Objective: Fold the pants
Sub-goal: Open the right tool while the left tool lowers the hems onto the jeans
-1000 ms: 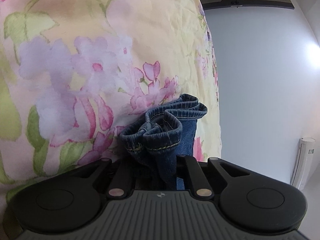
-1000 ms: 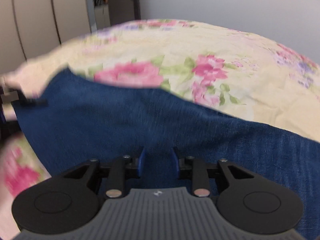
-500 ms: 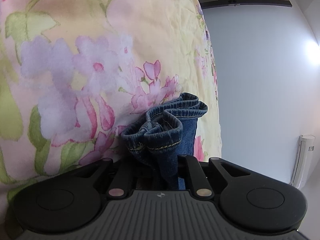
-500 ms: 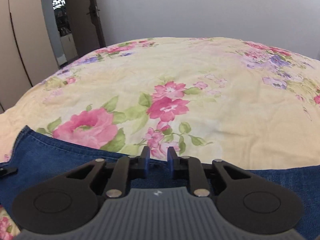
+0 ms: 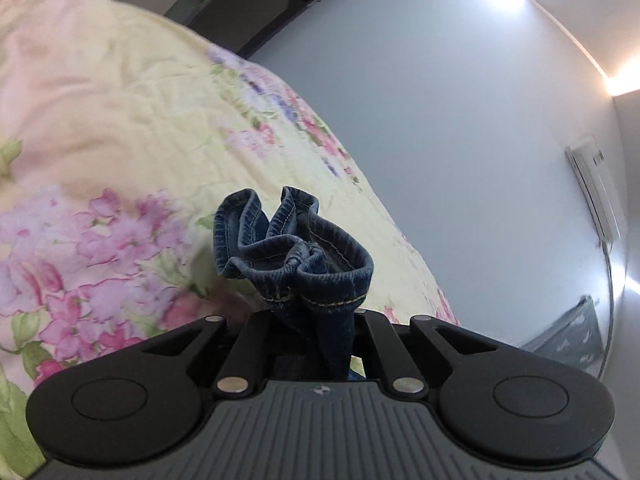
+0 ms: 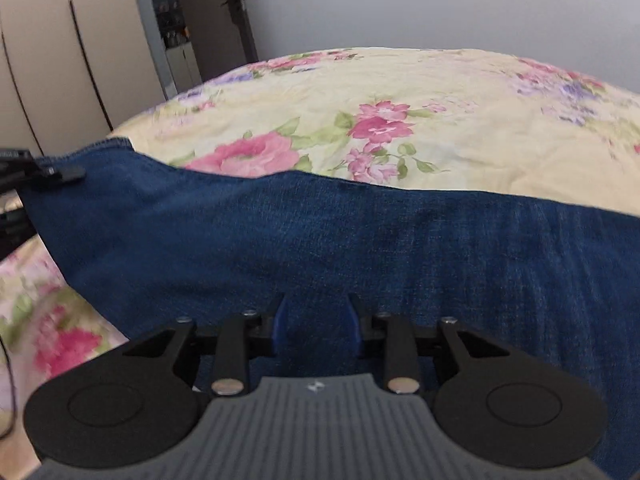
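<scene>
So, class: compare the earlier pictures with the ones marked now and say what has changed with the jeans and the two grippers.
The left gripper has lifted and rolled, carrying the bunched hem of the jeans up off the bedspread; its jaws have just closed tighter on the cloth. The right gripper has just been opening, denim between its jaws, and the leg now hangs stretched across its view. Unchanged: the left grip and the bedspread.

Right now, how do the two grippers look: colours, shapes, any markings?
Both look alike. The left gripper has a grey ribbed body with a small diamond mark, black rounded side plates, and black link bars with silver pins. The right gripper is the same, and its fingers show blue pads.
</scene>
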